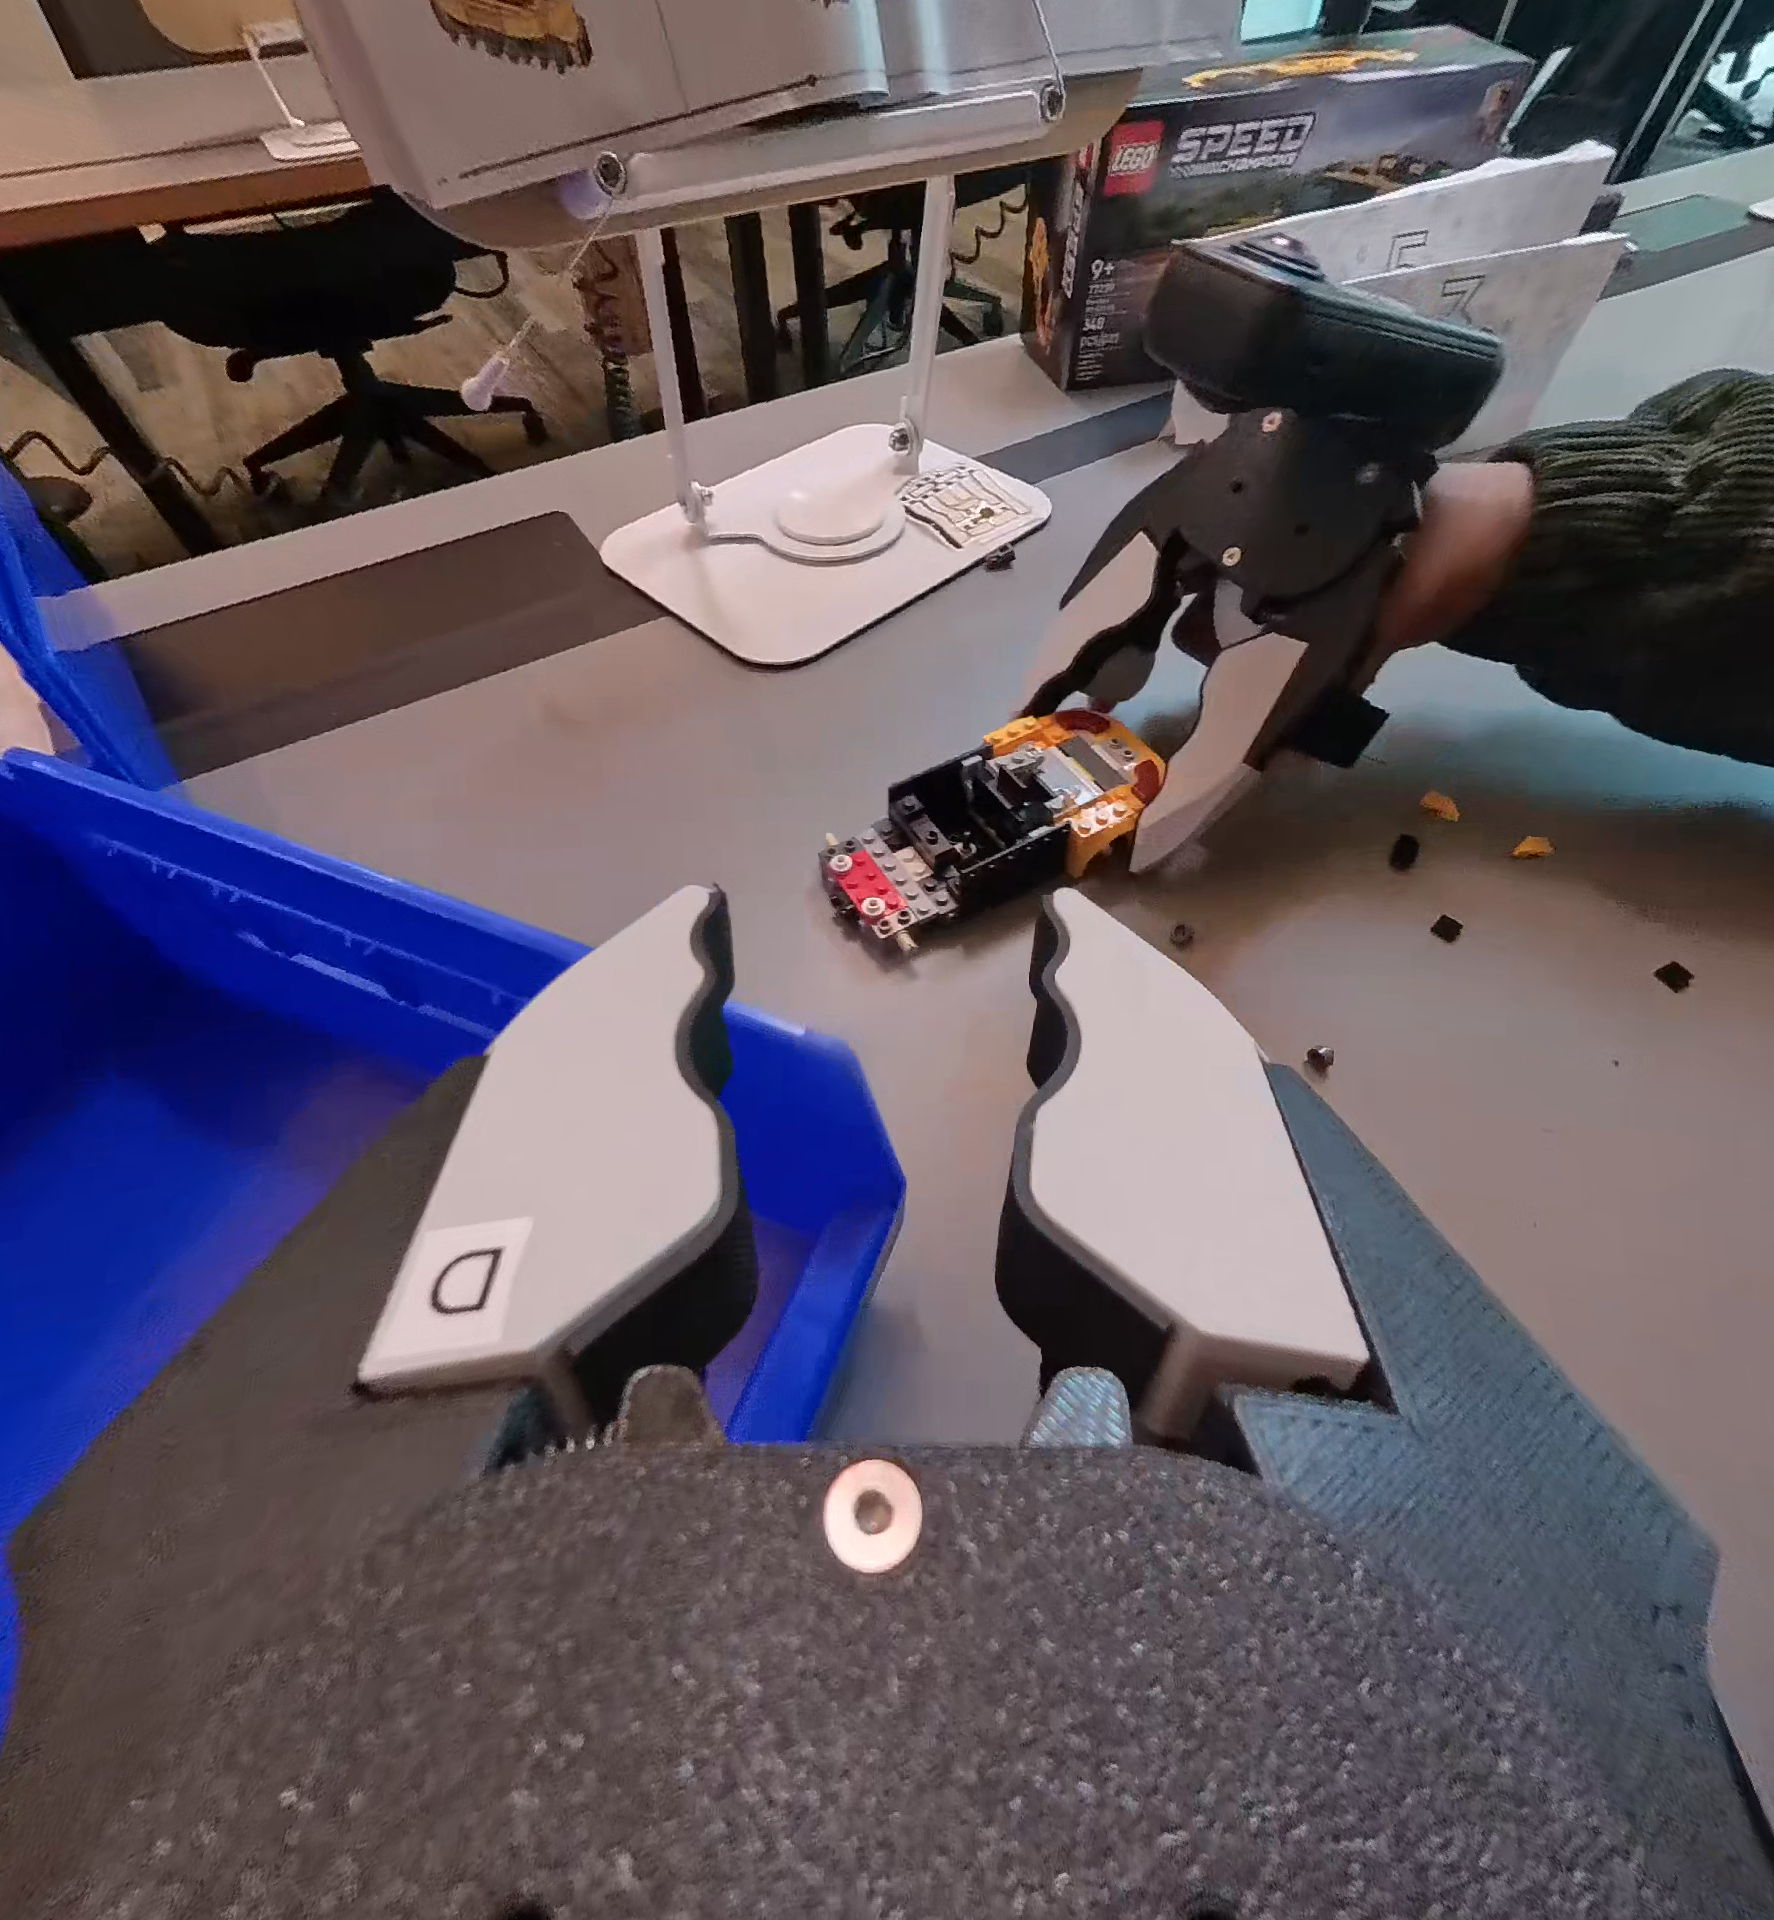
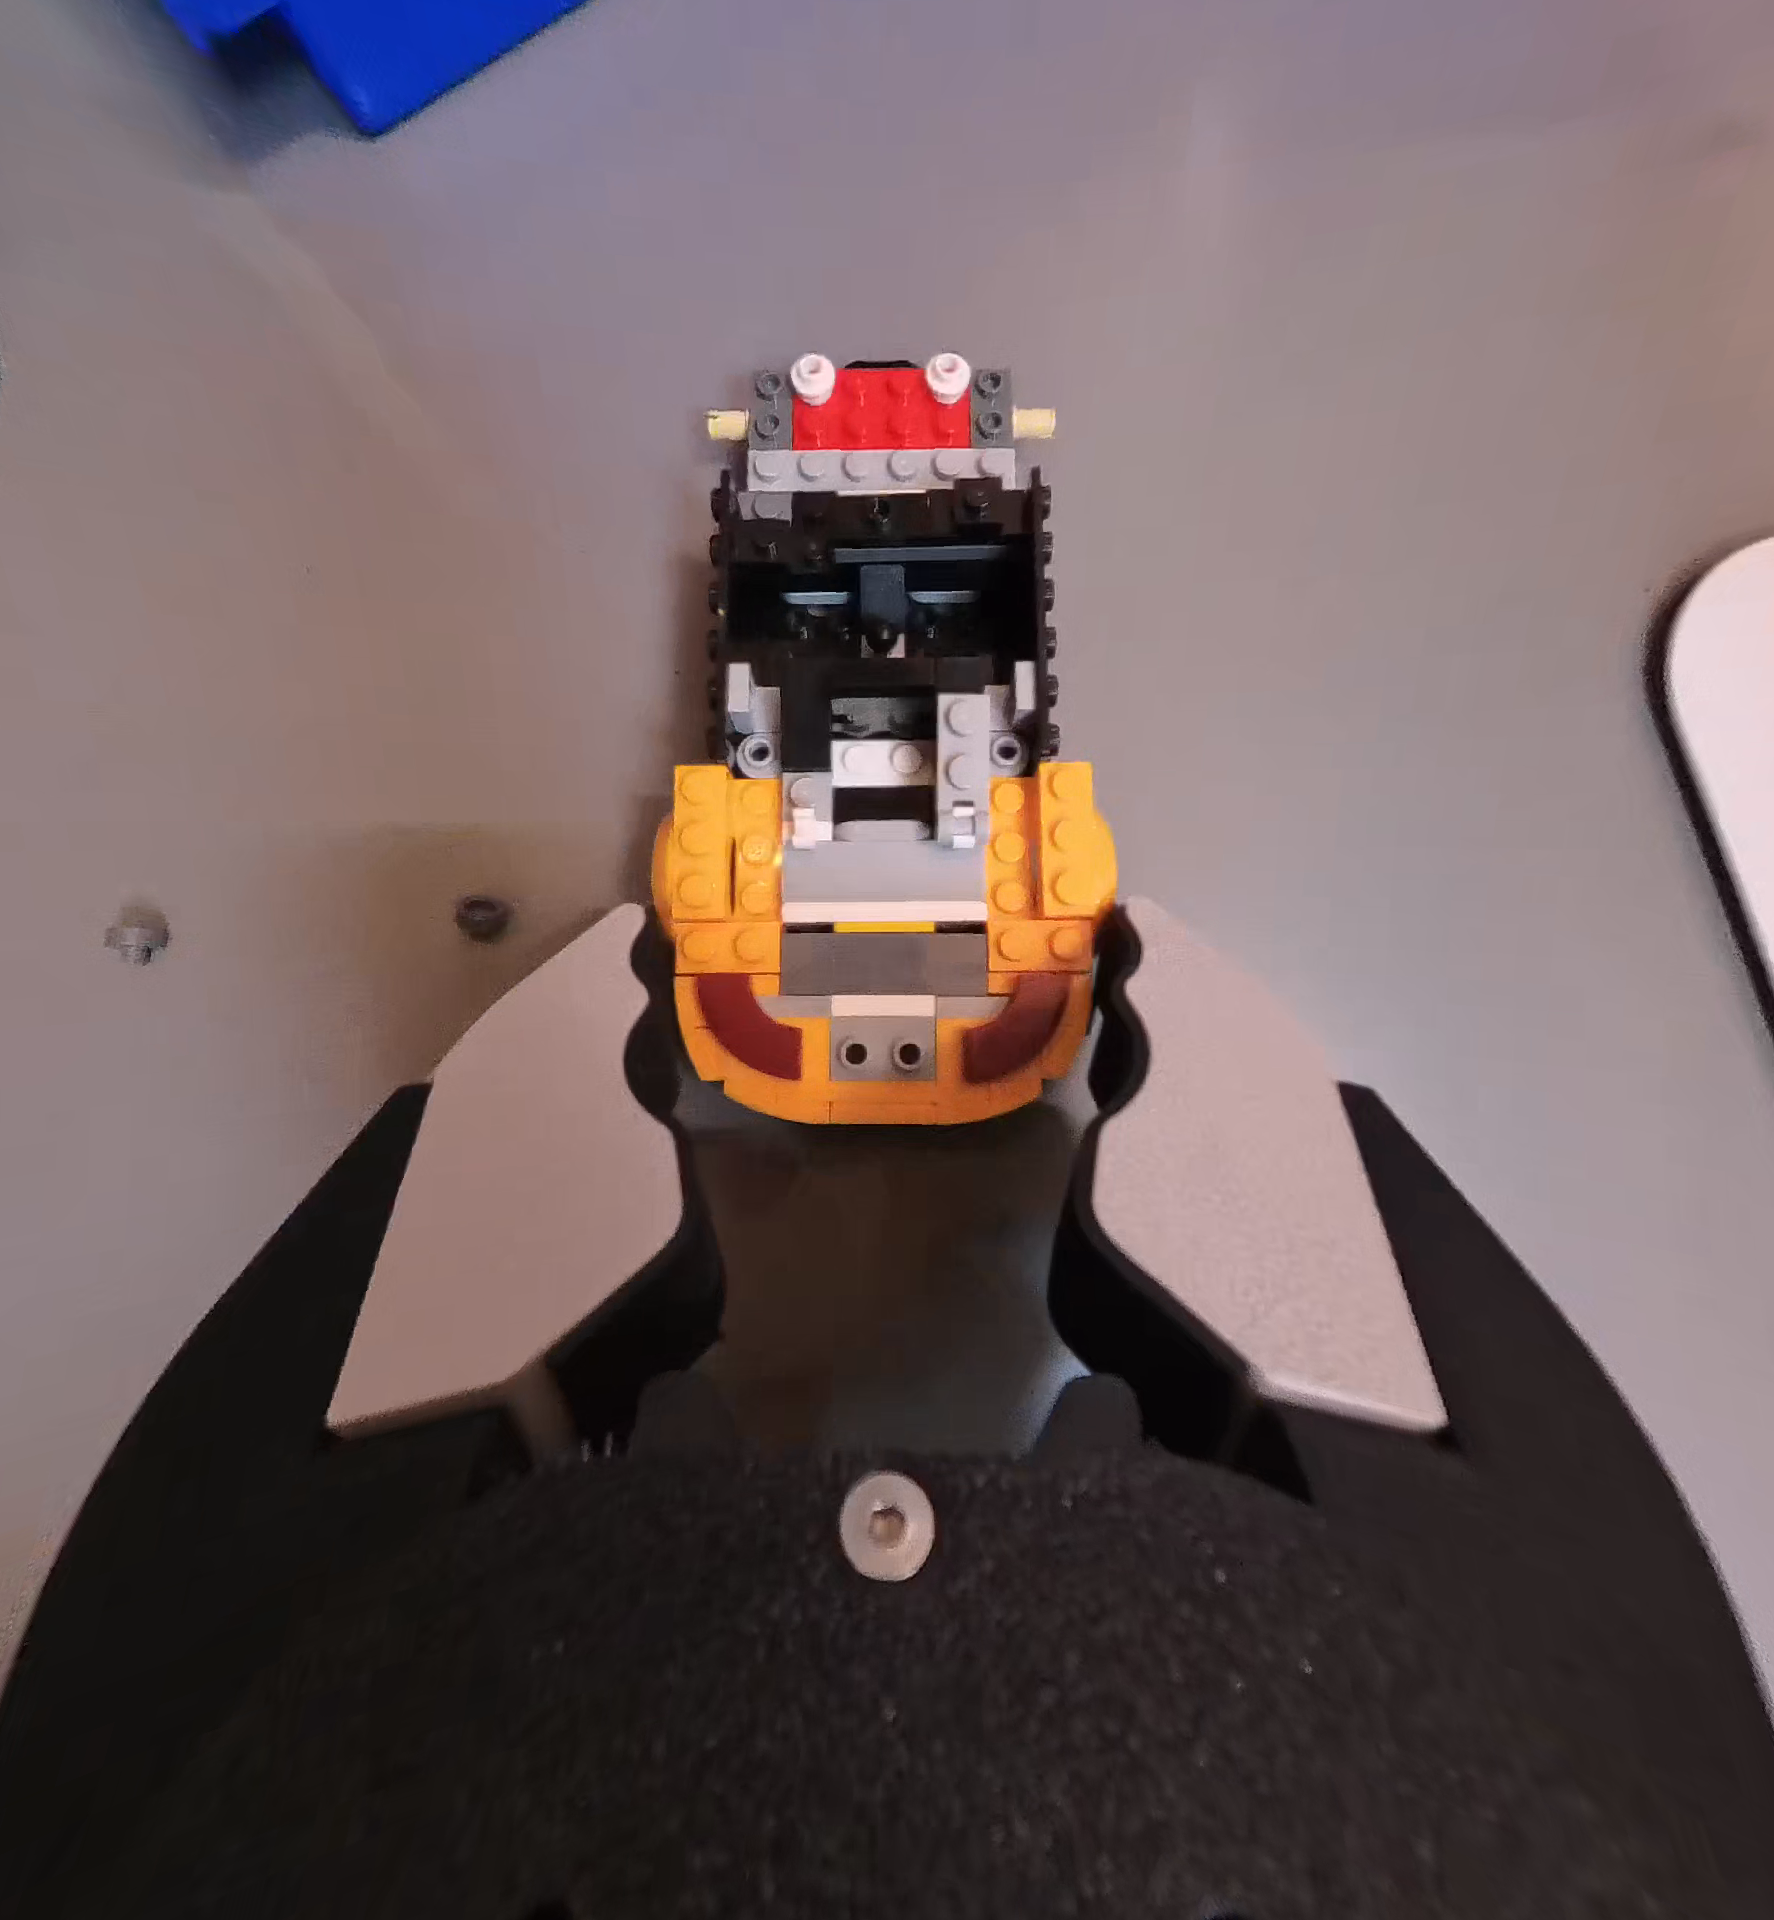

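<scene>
A partly built toy brick car (image 1: 976, 821) lies on the grey table (image 1: 550, 748). It has a black middle, an orange end and a red plate at the other end. My right gripper (image 2: 883, 914) is open, and its fingers straddle the orange end of the car (image 2: 883, 623), with the pads close beside its sides. It shows the same way in the left wrist view (image 1: 1101, 774), held by a hand in a dark sleeve. My left gripper (image 1: 881, 914) is open and empty, just short of the car's red end and above the rim of a blue bin (image 1: 239, 987).
Small black and orange loose pieces (image 1: 1444, 925) lie scattered right of the car, and two studs (image 2: 138, 933) lie left of my right gripper. A white stand base (image 1: 821, 582) sits behind the car. A toy set box (image 1: 1278, 187) and paper sheets (image 1: 1465, 291) stand at the back right. Left tips to right tips: about 20 centimetres.
</scene>
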Demonstrator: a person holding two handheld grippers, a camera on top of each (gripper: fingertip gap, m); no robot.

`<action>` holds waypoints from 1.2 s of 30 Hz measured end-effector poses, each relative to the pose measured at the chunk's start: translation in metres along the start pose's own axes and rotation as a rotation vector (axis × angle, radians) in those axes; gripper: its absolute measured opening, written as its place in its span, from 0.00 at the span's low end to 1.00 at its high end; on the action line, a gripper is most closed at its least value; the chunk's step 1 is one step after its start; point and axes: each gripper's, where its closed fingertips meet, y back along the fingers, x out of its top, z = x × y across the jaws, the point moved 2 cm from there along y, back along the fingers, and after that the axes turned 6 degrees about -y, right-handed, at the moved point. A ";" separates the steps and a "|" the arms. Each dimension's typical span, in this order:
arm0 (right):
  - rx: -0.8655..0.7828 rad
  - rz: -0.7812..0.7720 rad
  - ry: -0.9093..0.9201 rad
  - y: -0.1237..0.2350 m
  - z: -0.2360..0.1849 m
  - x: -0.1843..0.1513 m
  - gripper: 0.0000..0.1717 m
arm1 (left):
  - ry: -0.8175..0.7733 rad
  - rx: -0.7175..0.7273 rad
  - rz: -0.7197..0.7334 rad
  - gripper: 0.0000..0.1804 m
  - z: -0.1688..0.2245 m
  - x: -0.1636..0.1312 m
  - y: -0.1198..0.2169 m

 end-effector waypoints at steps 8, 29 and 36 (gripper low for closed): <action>-0.115 0.119 -0.017 0.088 -0.006 -0.034 0.46 | -0.032 -0.058 0.081 0.25 0.013 0.009 0.004; -0.353 0.037 -0.324 0.170 -0.039 -0.209 0.46 | -0.164 -0.319 -0.131 0.22 0.090 -0.015 -0.061; -0.446 0.147 -0.320 0.191 -0.031 -0.184 0.53 | -0.085 -0.416 -0.308 0.18 0.111 -0.046 -0.105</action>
